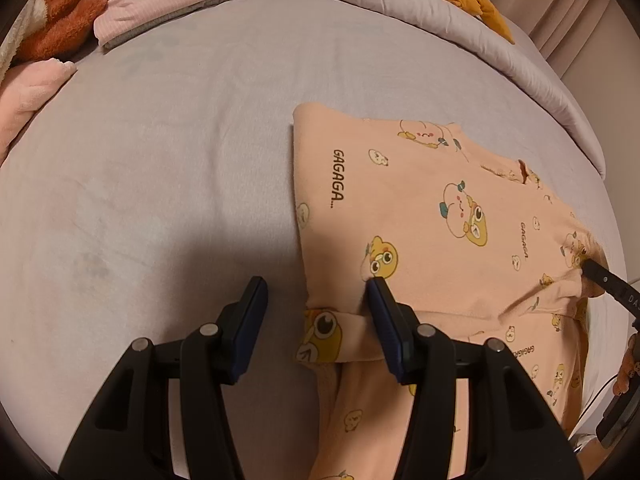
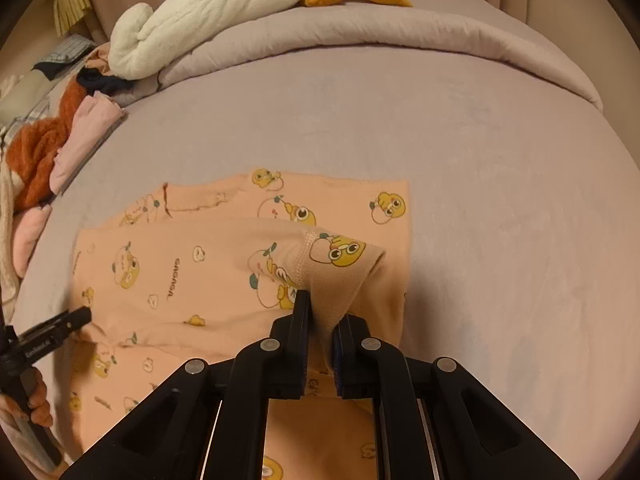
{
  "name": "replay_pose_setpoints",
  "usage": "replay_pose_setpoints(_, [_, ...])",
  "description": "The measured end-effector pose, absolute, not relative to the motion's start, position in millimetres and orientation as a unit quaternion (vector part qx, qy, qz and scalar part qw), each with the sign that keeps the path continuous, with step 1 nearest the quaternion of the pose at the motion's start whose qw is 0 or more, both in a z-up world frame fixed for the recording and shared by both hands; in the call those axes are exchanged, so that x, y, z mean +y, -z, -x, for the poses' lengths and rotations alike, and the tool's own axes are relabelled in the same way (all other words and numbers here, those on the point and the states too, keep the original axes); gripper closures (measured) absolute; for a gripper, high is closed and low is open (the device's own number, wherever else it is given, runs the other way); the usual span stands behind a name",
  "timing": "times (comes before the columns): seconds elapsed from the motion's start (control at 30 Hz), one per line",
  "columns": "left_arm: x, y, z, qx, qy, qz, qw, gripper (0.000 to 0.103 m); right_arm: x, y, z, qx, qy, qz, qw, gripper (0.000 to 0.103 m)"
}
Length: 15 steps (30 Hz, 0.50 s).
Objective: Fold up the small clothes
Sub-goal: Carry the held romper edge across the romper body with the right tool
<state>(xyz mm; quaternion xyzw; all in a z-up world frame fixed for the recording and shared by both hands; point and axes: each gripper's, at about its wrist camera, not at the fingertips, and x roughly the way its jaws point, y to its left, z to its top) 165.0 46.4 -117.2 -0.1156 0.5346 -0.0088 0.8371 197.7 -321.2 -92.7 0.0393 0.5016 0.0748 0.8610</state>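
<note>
A small peach garment (image 1: 432, 216) printed with yellow cartoon ducks and "GAGAGA" lies flat on the bed; it also shows in the right wrist view (image 2: 188, 272). My left gripper (image 1: 316, 292) is open and empty, just above the garment's near left corner, with its right finger over the folded sleeve. My right gripper (image 2: 322, 312) is shut on the sleeve cuff (image 2: 340, 268), which it holds lifted over the garment's body. Its tip appears in the left wrist view (image 1: 600, 274) at the garment's right edge. The left gripper's tip shows in the right wrist view (image 2: 60, 330).
The garment lies on a lilac bed sheet (image 1: 180, 140). Folded pink clothes (image 1: 160, 4) and a rust plush blanket (image 1: 64, 4) sit at the far left. A rolled quilt (image 2: 360, 36) with a white and orange plush toy (image 2: 224, 8) lines the far side.
</note>
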Motion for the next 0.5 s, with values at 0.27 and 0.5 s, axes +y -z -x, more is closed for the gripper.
replay_pose_setpoints(0.27, [47,118,-165,0.534,0.009,0.115,0.837,0.05,-322,102,-201,0.513,-0.069,-0.036,0.855,0.093])
replay_pose_setpoints(0.5, [47,120,-163,0.534,0.008,0.117,0.837,0.05,-323,108,-205,0.522,-0.067,-0.04,0.85,0.093])
